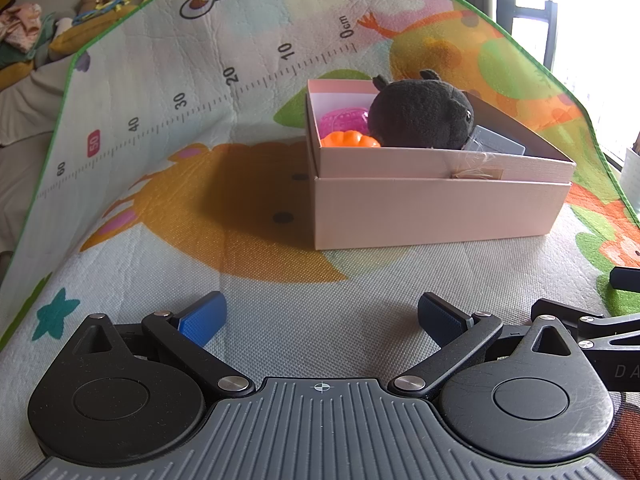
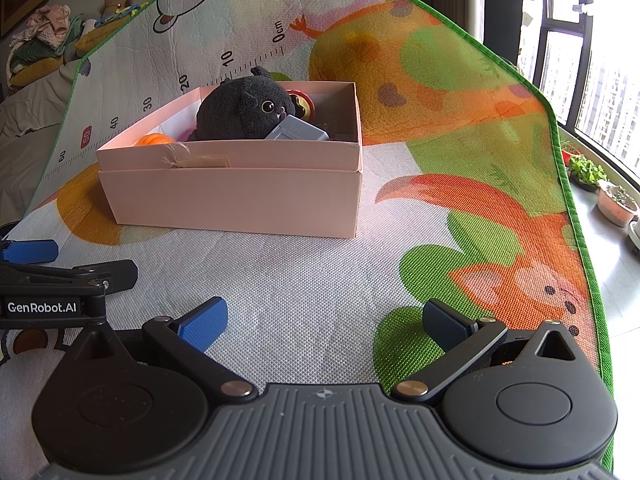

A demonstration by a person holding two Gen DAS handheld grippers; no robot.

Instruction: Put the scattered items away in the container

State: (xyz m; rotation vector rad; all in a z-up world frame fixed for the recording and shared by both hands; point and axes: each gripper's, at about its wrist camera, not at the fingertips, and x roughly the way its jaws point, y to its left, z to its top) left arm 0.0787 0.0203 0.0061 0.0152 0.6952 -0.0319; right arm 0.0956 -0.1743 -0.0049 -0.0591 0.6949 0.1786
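A pink cardboard box (image 1: 436, 212) (image 2: 240, 200) stands on the play mat. Inside it lie a black plush cat (image 1: 420, 112) (image 2: 244, 110), an orange pumpkin toy (image 1: 350, 140) (image 2: 154, 139), a pink ball (image 1: 344, 118), a grey flat case (image 1: 496, 142) (image 2: 296, 130) and a red round item (image 2: 305, 105). My left gripper (image 1: 322, 320) is open and empty, low over the mat in front of the box. My right gripper (image 2: 324, 322) is open and empty too, just right of the left one, whose body (image 2: 52, 288) shows at the left edge.
The colourful play mat (image 1: 160, 120) (image 2: 460, 140) with a ruler print covers the surface and curls up behind the box. Plush toys and folded clothes (image 2: 44, 36) pile at the far left. Potted plants (image 2: 600, 188) stand by the window at the right.
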